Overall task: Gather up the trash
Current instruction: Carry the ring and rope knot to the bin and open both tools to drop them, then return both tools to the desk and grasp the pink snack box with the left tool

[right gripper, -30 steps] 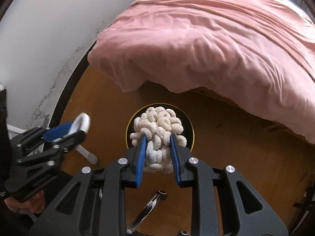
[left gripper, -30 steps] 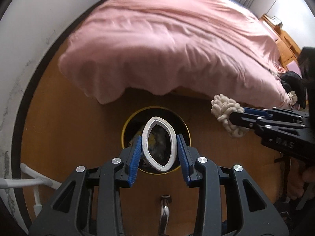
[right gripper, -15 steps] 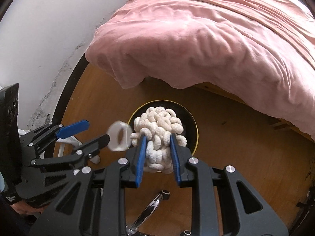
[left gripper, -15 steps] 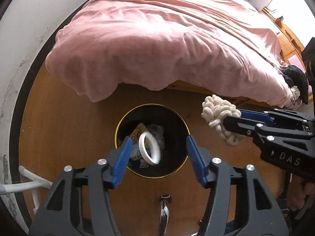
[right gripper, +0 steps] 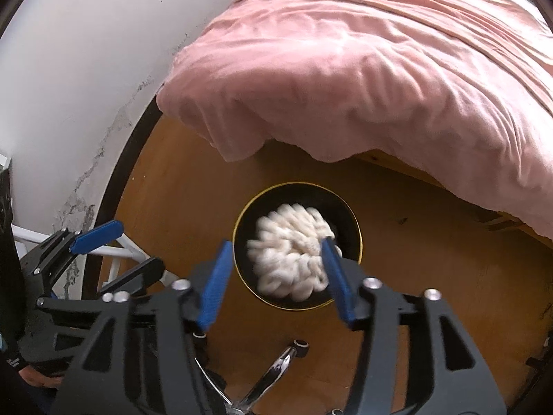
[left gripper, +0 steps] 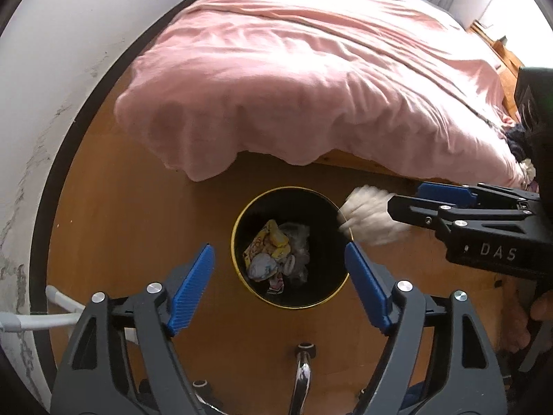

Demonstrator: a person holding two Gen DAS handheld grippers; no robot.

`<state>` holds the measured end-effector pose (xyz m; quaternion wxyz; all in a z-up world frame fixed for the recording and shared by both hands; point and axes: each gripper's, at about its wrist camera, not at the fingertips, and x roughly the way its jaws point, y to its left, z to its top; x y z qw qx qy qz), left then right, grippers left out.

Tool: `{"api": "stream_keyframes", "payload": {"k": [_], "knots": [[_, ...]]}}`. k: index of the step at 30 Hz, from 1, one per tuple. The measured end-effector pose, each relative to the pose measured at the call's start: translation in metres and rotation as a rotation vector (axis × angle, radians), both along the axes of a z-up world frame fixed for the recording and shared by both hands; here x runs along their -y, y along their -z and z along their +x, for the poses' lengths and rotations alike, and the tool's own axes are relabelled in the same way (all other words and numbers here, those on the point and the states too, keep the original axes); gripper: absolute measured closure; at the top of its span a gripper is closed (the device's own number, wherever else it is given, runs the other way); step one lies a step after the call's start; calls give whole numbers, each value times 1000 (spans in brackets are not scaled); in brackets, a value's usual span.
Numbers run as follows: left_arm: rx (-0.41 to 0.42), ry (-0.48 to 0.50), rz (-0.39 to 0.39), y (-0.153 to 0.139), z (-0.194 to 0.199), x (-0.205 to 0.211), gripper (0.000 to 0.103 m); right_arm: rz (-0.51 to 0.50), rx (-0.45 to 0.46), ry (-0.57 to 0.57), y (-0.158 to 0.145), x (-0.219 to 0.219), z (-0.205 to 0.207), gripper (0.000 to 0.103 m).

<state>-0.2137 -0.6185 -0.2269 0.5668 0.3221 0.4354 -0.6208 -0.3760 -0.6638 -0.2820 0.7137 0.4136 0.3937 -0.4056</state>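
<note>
Trash bin (left gripper: 242,214) sits below right tool (left gripper: 402,200) lettered "DAS".

The only lettering that can be read is "DAS", in pale capitals on the black side of the right gripper (left gripper: 401,199) body, seen in the left wrist view near that picture's right edge, behind the jaws. The crumpled yellow wrapper (left gripper: 268,245) lying in the bottom of the black bin (left gripper: 238,214) carries coloured print, but it is too small and creased to read. In the right wrist view a little pale marking shows on a dark sleeve (right gripper: 13,361) at the lower left edge, too small to make out. No numbers, brands or signs can be read elsewhere.
</note>
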Motion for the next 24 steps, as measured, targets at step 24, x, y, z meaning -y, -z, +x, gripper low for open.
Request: {"api": "stream_keyframes", "payload": {"k": [24], "knots": [[208,-638,-254,-190,238,-299,11,-311,153,-598,-187,-175,260,28]]}}
